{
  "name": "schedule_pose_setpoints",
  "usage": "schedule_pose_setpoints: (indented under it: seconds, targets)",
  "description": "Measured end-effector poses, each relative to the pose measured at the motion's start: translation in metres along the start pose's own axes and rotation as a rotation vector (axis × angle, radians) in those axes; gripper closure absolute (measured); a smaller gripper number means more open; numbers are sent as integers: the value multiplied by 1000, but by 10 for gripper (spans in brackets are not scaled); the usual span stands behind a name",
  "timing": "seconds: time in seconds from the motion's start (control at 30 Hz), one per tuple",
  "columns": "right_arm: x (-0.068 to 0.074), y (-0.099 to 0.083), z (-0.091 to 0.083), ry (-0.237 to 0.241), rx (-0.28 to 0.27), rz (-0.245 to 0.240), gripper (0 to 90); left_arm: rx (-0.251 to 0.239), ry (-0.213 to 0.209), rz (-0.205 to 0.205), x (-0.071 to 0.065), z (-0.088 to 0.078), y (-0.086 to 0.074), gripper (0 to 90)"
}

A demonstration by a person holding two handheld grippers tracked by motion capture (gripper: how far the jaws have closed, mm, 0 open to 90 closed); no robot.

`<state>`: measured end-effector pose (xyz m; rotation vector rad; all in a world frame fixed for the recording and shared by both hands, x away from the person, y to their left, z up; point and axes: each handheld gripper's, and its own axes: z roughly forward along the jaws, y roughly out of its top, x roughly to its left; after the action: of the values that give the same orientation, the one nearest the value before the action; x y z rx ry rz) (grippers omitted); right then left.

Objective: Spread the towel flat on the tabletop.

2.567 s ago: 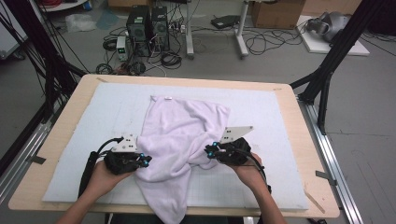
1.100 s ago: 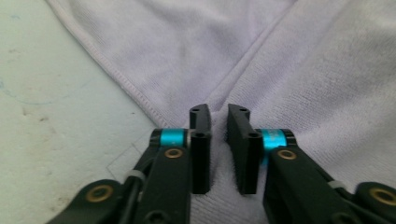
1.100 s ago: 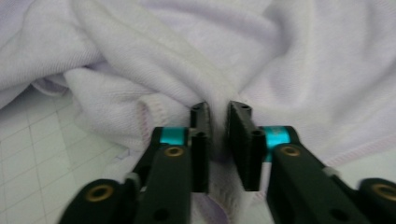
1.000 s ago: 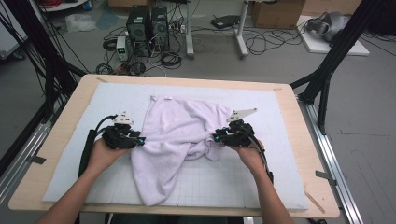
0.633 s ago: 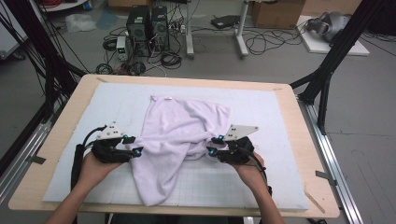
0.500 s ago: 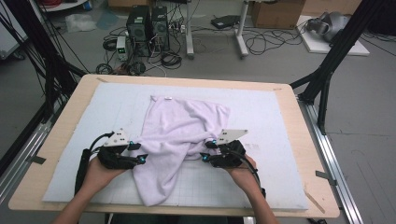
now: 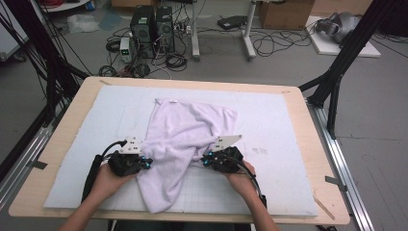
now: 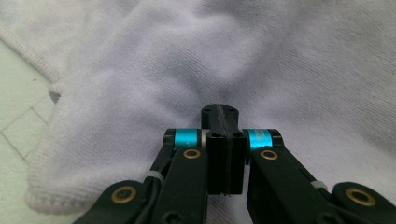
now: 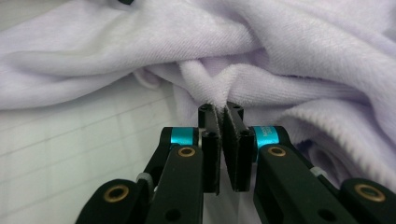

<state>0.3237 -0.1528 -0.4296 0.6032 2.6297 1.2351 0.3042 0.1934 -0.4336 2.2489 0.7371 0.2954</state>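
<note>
- High view: a lilac towel [image 7: 185,144] lies rumpled mid-mat on the white mat [image 7: 288,144]; the left gripper [image 7: 144,162] sits at its 8 o'clock edge, the right gripper [image 7: 208,161] at its 4 o'clock.
- Left gripper view: jaws pressed together, towel pinched at their tips.
- Right gripper view: jaws clamp a towel fold at 12 o'clock.

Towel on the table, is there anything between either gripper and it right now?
Nothing visible. The right gripper already pinches a fold of the towel between its jaws. The left gripper is shut, tips against the cloth; whether it holds any, I can't tell.
</note>
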Motion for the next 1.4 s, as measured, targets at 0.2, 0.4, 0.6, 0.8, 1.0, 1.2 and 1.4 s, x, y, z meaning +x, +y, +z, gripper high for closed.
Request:
schedule_pose_setpoints:
  seconds: [0.2,0.4,0.6,0.8,1.0,1.2,1.4]
  targets:
    - [7,-2,-40,8,-26,-17,863,-39,11,7,-3,-20,2,897]
    - [12,-3,-92,8,-62,-23,864,-62,29,21,-1,-39,12,898]
    - [8,6,-122,-21,-47,-52,863,-75,33,23,3,-34,23,898]
    - [-31,-8,-86,-73,7,52,858,-20,59,-26,22,6,36,897]
    - [-60,-19,-52,-68,91,117,816,-28,46,-113,43,15,32,886]
    - [-47,-16,-76,-95,0,90,719,-85,30,-69,32,-15,30,742]
    - [-13,-18,-99,-126,-91,18,651,-111,13,-28,9,-36,9,652]
